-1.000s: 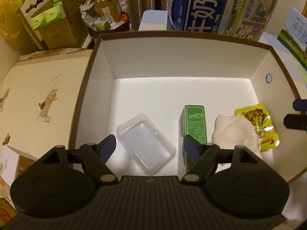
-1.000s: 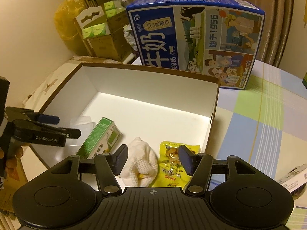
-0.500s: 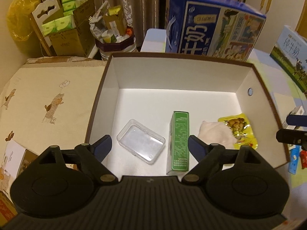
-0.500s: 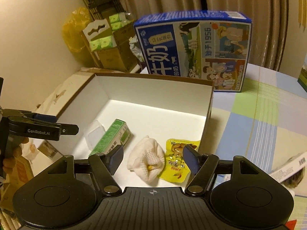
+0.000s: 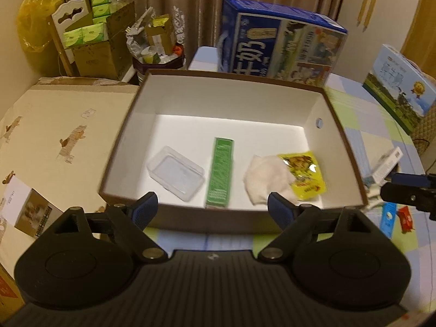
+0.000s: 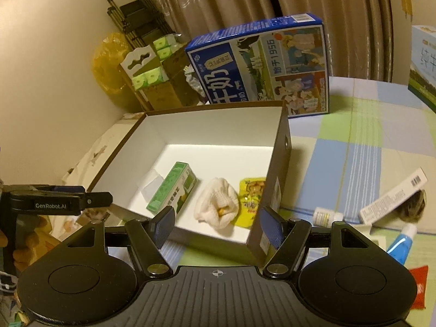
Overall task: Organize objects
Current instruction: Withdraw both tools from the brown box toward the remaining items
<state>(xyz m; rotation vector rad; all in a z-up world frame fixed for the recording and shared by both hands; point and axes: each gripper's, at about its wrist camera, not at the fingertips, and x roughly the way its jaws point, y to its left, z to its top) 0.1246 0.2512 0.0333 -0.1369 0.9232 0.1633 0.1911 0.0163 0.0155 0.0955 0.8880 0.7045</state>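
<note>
Nearest me, the left gripper (image 5: pixel 209 209) and the right gripper (image 6: pixel 215 224) both hang with jaws spread, holding nothing, just outside the near wall of the box (image 5: pixel 343 147). Inside the box lie a clear tray (image 5: pixel 175 173), a green carton (image 5: pixel 221 173), a white cloth (image 5: pixel 265 177) and a yellow snack packet (image 5: pixel 305 173). Right of the box, loose on the tablecloth, wait a small bottle (image 6: pixel 325 215) and a blue tube (image 6: pixel 402 244). Probably one of these goes in next: approach low and squarely, then place it in the bare floor behind the carton.
</note>
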